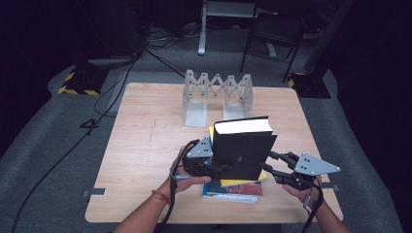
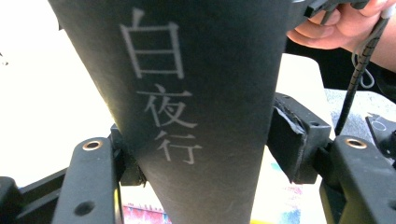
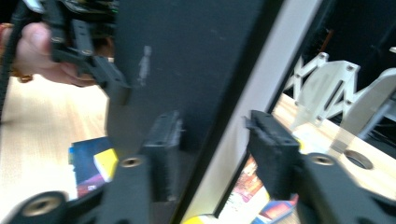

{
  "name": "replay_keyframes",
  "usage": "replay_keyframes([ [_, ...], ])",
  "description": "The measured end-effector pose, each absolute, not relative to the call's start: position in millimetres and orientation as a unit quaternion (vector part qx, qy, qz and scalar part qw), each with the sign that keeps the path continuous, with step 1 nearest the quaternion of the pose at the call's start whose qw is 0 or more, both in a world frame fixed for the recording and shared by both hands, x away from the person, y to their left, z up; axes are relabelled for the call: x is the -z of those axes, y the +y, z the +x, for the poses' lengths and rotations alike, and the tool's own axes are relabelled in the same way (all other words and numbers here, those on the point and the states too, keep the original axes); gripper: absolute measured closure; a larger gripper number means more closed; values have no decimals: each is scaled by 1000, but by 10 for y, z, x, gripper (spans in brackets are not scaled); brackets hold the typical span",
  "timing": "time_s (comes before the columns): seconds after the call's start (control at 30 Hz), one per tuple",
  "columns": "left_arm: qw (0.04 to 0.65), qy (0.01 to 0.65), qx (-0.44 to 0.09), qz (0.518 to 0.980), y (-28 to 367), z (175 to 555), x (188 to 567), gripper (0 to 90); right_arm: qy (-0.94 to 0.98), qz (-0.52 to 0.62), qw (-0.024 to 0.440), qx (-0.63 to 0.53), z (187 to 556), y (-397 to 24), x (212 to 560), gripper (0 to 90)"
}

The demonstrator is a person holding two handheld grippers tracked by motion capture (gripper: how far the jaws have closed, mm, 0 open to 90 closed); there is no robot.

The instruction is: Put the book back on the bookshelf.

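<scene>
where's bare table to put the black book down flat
The table is bare along its left side, between the left edge and the book stack, and on the right beyond the black book. It is crowded in the middle front around both grippers, and at the back by the grey rack.

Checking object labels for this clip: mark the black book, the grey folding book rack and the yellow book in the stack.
black book [image 1: 243, 153], high view, on its front cover.
grey folding book rack [image 1: 217, 86], high view, on its zigzag back.
yellow book [image 1: 241, 181], high view, on its exposed lower edge.
</scene>
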State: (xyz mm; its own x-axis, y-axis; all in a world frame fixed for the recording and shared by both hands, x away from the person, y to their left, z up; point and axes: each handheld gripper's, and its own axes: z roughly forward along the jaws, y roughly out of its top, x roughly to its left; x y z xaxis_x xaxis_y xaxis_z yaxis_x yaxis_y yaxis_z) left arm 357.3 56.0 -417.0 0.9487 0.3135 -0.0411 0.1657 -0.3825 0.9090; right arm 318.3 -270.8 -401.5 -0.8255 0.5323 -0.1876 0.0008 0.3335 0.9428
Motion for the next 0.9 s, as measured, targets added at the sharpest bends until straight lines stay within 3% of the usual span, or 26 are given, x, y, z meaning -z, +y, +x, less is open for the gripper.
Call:
replay_keyframes([
  [0.17, 532, 133, -73, 833, 567, 3540, 4156, 404, 786, 175, 227, -547, 3223, -2673, 4039, 405],
  [0.9, 559, 115, -75, 817, 524, 3526, 3915, 422, 797, 162, 228, -536, 3205, -2566, 4106, 436],
])
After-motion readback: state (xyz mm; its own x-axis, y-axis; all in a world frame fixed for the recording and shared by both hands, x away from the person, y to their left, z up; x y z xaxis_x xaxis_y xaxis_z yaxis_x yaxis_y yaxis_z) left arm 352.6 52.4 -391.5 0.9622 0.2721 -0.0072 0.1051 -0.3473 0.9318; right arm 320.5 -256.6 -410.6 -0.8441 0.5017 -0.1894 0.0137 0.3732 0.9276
